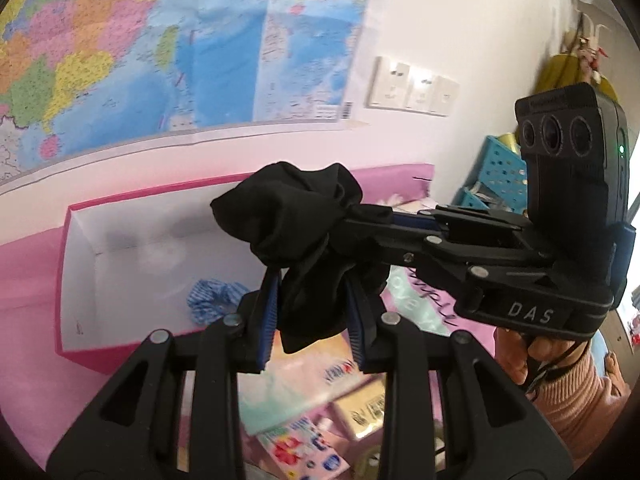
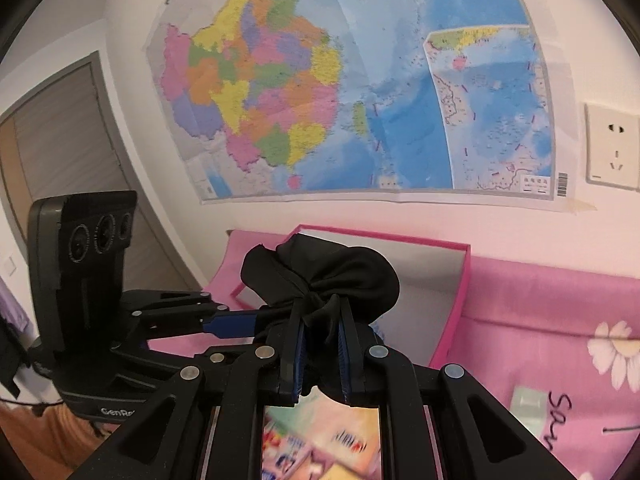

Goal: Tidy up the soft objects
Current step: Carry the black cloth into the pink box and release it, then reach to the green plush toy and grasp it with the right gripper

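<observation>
Both grippers pinch the same black cloth (image 1: 296, 216) – a bunched, soft dark garment held up in the air above the pink box (image 1: 68, 280). Left gripper (image 1: 312, 312) has its blue-padded fingers (image 1: 267, 320) pressed onto the lower hanging part of the cloth, fabric filling the gap between them. Right gripper (image 1: 360, 220) comes in from the right in the left wrist view, its tips buried in the cloth's right side, clamped on it; a hand (image 1: 520, 356) in a pink sleeve grips its handle.

In the right wrist view the right gripper (image 2: 322, 344) squeezes a gathered fold of the cloth between its pads (image 2: 299, 356), and the left gripper (image 2: 256, 320) reaches in from the left, tips hidden in the fabric.

The box is open-topped, white inside, pink outside, sitting on a pink bedspread (image 2: 540, 320) against the far wall. A blue-white checked cloth (image 1: 212, 296) lies inside the box, near its front wall. A wall map (image 2: 360, 92) hangs above, wall sockets (image 1: 412, 88) to its right. A blue perforated basket (image 1: 500, 172) stands far right. Below the grippers – blurred colourful packets (image 1: 312, 440)
</observation>
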